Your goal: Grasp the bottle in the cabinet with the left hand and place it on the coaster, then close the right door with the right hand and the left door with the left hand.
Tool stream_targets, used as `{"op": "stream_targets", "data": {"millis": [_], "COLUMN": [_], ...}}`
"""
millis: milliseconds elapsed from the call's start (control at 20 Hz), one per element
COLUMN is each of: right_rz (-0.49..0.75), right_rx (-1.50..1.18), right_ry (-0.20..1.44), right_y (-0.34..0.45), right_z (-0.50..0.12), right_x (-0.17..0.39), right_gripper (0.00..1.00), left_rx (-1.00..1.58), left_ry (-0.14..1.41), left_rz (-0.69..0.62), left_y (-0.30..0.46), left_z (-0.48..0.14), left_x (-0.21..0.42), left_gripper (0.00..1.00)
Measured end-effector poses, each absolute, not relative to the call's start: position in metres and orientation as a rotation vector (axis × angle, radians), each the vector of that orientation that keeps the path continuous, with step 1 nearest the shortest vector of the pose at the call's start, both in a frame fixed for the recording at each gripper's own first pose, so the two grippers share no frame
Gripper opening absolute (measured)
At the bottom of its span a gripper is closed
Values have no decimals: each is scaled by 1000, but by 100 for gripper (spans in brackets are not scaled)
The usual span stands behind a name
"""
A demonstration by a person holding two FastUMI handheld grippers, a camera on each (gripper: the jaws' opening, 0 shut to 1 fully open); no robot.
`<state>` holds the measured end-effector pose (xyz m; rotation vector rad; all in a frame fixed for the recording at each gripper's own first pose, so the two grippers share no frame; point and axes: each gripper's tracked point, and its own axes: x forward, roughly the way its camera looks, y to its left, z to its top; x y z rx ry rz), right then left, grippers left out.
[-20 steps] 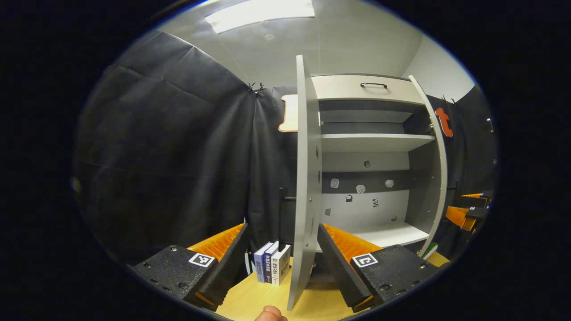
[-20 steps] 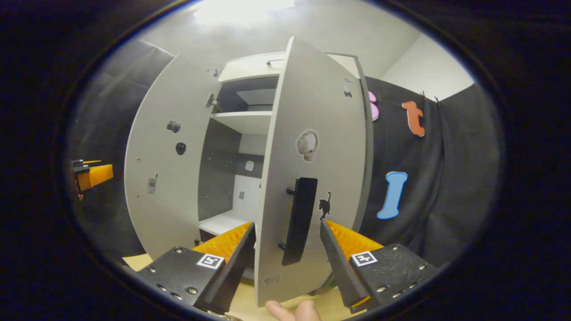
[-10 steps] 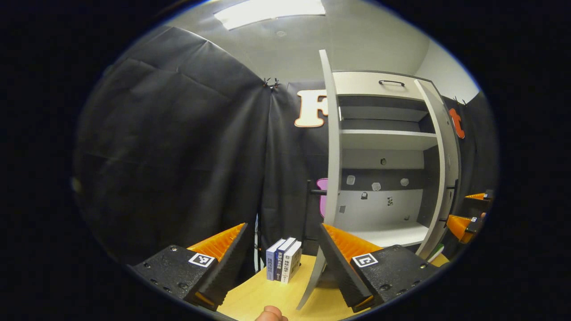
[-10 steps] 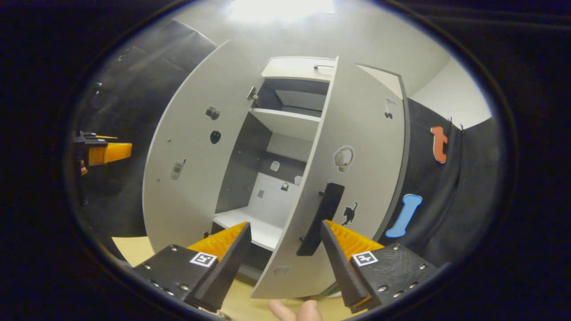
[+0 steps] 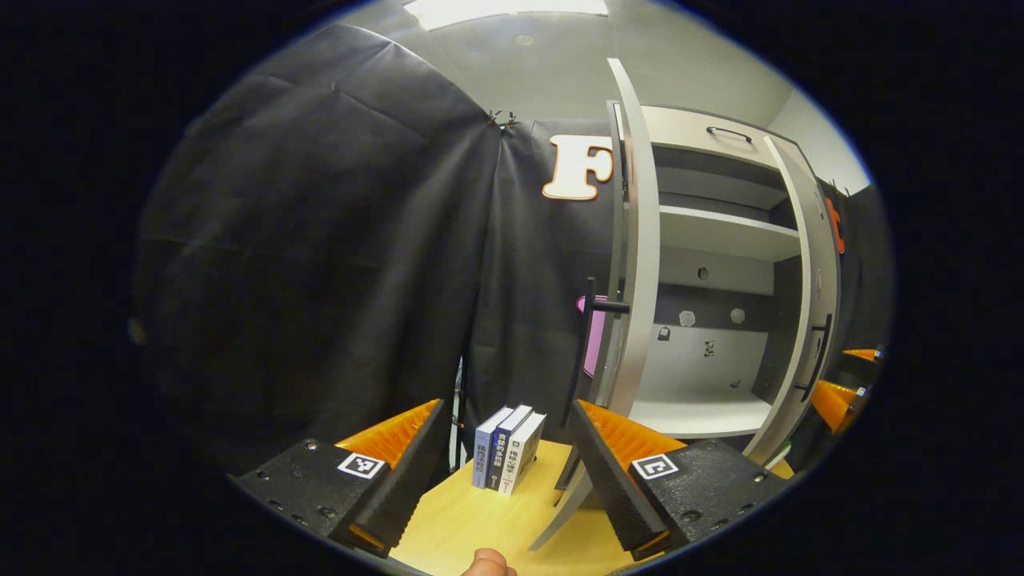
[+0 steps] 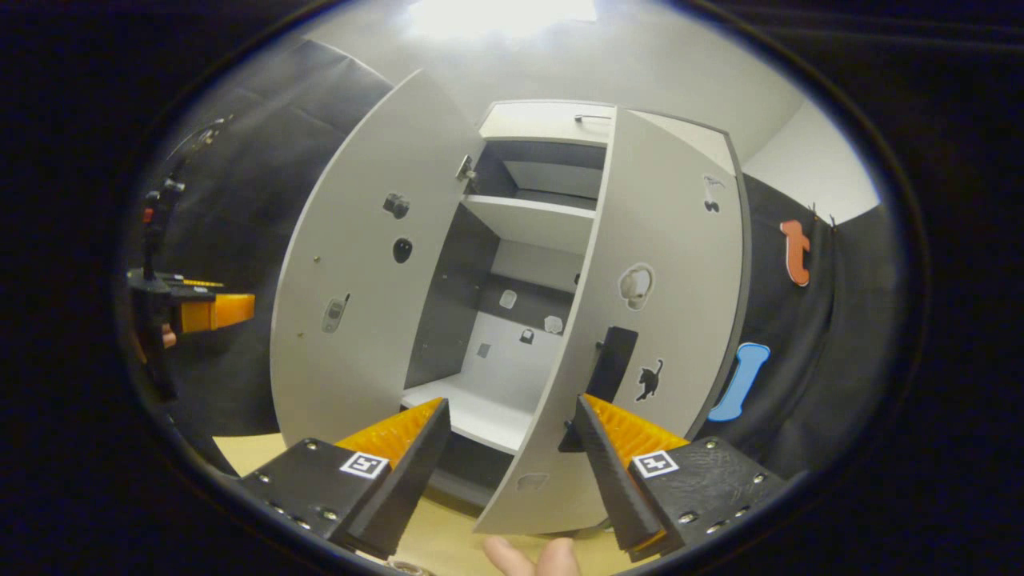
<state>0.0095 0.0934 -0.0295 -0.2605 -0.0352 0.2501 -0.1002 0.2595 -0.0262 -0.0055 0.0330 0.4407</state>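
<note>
The door-closing step is judged to be in hand. In the right gripper view the right gripper point(image 6: 512, 472) is held with its fingers spread and released, the near edge of the right door point(image 6: 640, 336) passing between them; whether the right finger touches the door's dark handle point(image 6: 612, 372) cannot be told. The door stands partly swung in, the cabinet point(image 6: 528, 232) open behind it, its lower shelf point(image 6: 472, 412) bare. The bottle and the coaster cannot be made out in the cabinet or on the desk point(image 5: 480, 520), so the placing is judged done.

In the left gripper view the left gripper point(image 5: 508, 472) is likewise released, gripping nothing, with the left door point(image 5: 636, 264) edge-on just beyond its right finger and three books point(image 5: 508, 458) standing on the desk between the fingers, farther off.

Next, the right door should be pushed fully home; then the left door's handle point(image 5: 588, 352) or face needs a steady push to the right
</note>
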Motion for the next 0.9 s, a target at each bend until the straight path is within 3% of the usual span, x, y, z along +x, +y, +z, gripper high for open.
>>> {"op": "stream_targets", "data": {"millis": [100,400,450,500,550,600,650,900], "right_rz": [231,166,160,155,150,145,142,130], "right_rx": [-229,-214,-216,-218,-220,-222,-222,-191], "right_ry": [-39,-28,-26,-24,-23,-24,-24,-14], "right_y": [90,78,78,78,77,77,77,72], "right_z": [-26,-30,-31,-32,-33,-33,-34,-36], "right_x": [13,17,17,18,18,19,20,23], "right_gripper": [97,97,95,95,95,97,97,97], "left_rx": [-1,-7,-10,-12,-9,-6,-5,14], "left_ry": [41,56,58,60,60,62,65,67], "left_rz": [426,380,373,369,372,372,370,344], "left_y": [260,262,262,262,264,266,266,265], "left_z": [-30,-37,-38,-39,-39,-39,-40,-38], "left_x": [-93,-74,-72,-70,-68,-68,-67,-64], "left_gripper": [96,96,93,96,93,97,93,96]}}
